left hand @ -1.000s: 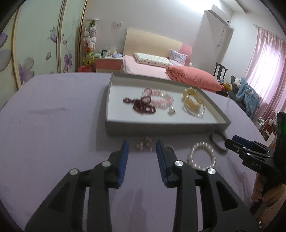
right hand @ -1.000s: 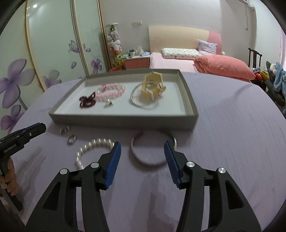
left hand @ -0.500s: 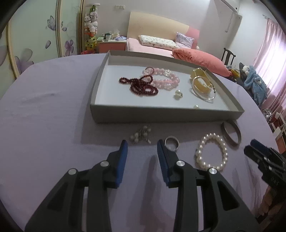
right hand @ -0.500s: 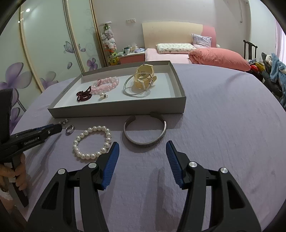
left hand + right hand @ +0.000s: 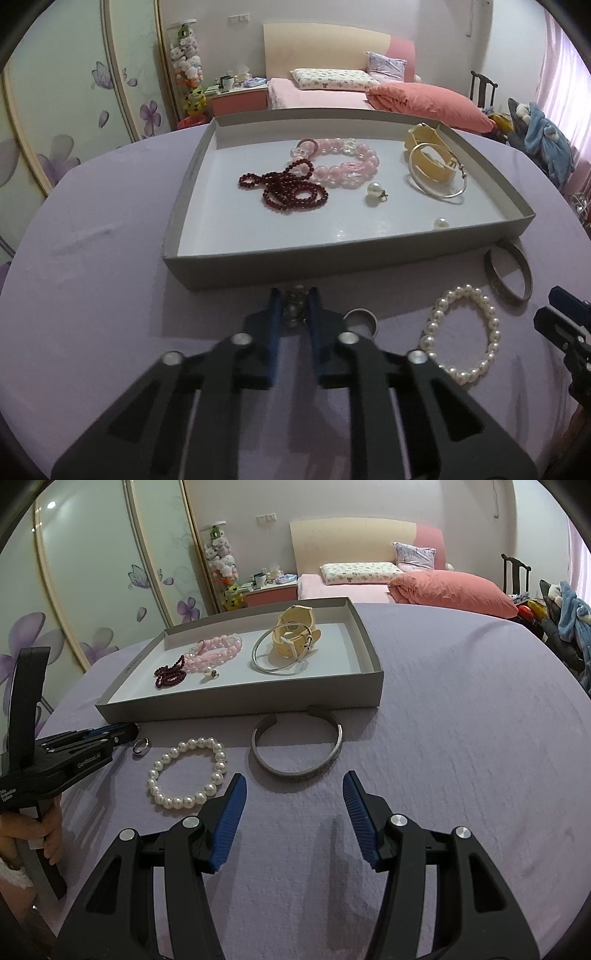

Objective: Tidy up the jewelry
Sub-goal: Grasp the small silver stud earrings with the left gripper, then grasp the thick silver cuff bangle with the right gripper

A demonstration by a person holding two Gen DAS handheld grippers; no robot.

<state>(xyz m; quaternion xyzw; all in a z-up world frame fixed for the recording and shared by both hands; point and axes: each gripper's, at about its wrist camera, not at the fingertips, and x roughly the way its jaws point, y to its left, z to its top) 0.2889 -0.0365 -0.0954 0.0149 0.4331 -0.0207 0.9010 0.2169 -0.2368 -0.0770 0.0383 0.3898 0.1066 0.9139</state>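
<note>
My left gripper (image 5: 294, 308) is shut on a small beaded earring (image 5: 294, 303) on the purple cloth, just in front of the grey tray (image 5: 332, 271). The tray holds a dark red bead string (image 5: 286, 190), a pink bead bracelet (image 5: 341, 164), a yellow cuff (image 5: 428, 158), a thin silver bangle (image 5: 436, 173) and two loose pearls. A silver ring (image 5: 360, 319), a pearl bracelet (image 5: 463, 334) and a grey cuff bangle (image 5: 509, 275) lie on the cloth to the right. My right gripper (image 5: 293, 814) is open and empty, hovering near the grey cuff bangle (image 5: 297, 747) and the pearl bracelet (image 5: 188, 770).
The table is round with a purple cloth (image 5: 461, 720). The left gripper (image 5: 127, 733) shows at the left in the right wrist view, with the silver ring (image 5: 141, 745) beside its tip. A bed with pink bedding (image 5: 443, 587) and wardrobe doors stand behind.
My left gripper moved forward and down onto the small beaded earring and closed on it. My right gripper pulled back a little and stayed open.
</note>
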